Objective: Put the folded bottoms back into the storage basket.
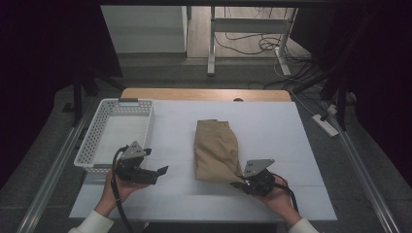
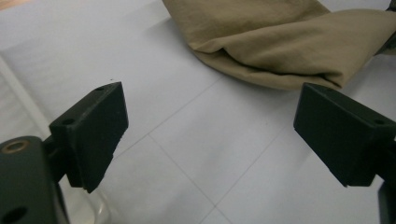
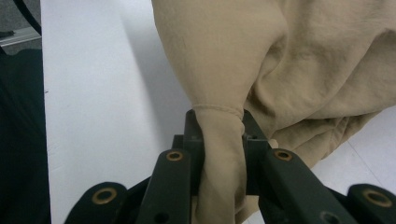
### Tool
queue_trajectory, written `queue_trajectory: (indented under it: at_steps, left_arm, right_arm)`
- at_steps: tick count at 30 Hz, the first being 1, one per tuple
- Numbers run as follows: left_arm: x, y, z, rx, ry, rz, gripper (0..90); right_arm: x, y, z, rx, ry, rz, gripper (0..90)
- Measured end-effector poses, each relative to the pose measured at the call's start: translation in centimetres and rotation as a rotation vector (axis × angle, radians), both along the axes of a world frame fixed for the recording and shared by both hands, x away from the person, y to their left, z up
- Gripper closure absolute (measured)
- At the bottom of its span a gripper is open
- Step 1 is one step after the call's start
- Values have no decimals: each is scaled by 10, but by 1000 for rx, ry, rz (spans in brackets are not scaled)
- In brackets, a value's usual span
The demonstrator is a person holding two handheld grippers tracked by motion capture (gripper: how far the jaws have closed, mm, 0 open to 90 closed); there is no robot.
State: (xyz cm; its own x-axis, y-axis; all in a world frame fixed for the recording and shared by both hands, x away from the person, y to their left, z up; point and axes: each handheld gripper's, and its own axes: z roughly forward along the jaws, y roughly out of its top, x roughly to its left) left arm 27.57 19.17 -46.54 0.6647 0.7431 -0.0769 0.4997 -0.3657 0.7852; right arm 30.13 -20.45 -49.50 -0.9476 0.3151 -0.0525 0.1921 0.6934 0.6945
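Right claw (image 3: 219,140) pinching corner of tan cloth (image 1: 216,150), frame centre; left claw (image 2: 210,135) spread above tabletop (image 1: 272,126); no writing legible.

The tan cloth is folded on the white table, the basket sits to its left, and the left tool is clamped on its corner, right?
Not quite: the right tool is clamped on the tan cloth, as the right gripper view shows. The left tool is open, off the cloth. The rest holds.

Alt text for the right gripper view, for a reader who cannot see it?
The right claw is shut on a bunched fold of the tan folded cloth garment, which lies on the white table surface.
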Motion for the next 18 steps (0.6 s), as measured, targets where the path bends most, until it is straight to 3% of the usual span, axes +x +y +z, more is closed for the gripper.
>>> queue_trajectory:
  at_steps: [4,7,18]
  left_arm:
    - [11,-6,1,-9,21,-1,108]
    - [21,-11,2,-43,43,-13,107]
    - [38,-26,8,-22,39,-30,107]
  right_arm:
    - [0,0,0,3,0,1,778]
    - [0,-1,0,2,1,1,778]
    - [0,-1,0,1,1,1,778]
